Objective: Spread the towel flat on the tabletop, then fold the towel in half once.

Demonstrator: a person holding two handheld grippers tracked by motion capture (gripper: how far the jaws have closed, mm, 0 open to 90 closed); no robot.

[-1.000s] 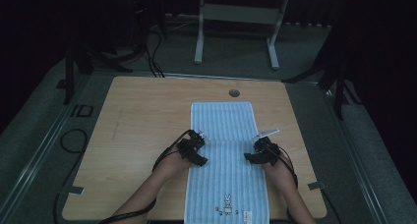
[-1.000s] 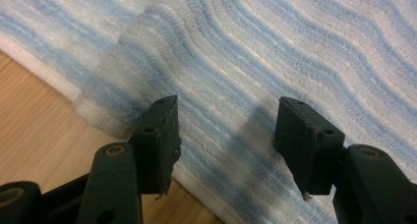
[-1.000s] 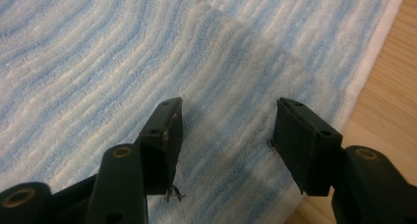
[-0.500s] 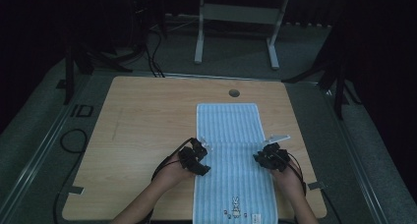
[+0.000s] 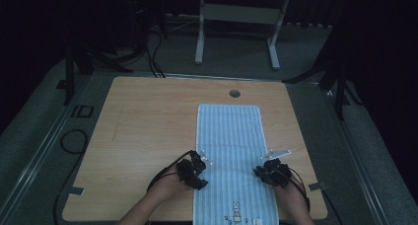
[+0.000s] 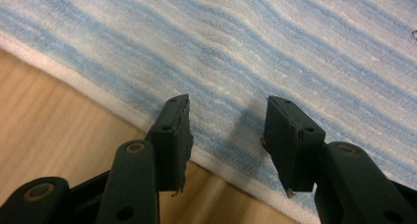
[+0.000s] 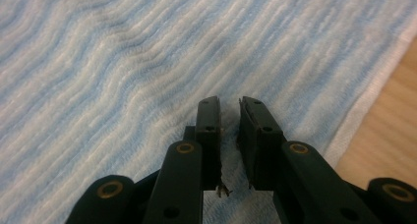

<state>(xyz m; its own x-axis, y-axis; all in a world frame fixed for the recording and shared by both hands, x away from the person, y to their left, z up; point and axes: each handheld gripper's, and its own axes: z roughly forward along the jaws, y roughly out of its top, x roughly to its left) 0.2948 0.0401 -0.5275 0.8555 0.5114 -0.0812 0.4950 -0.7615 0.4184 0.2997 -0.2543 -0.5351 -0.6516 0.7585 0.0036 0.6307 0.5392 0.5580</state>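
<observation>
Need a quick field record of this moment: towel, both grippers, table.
towel: blue-and-white striped, flat, lengthwise on table, near end at the front edge
left gripper: jaws open, over towel's left hem
right gripper: jaws nearly closed, narrow gap, on towel near its right hem; any pinch of cloth not discernible
table: wooden, round hole near far edge

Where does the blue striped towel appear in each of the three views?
High view: the towel lies lengthwise, right of the table's centre, from near the far edge to the near edge.
Left gripper view: the towel covers the upper right, its white hem running diagonally.
Right gripper view: the towel covers most of the picture.
Shared landmark: the wooden table beside the white hem.
</observation>
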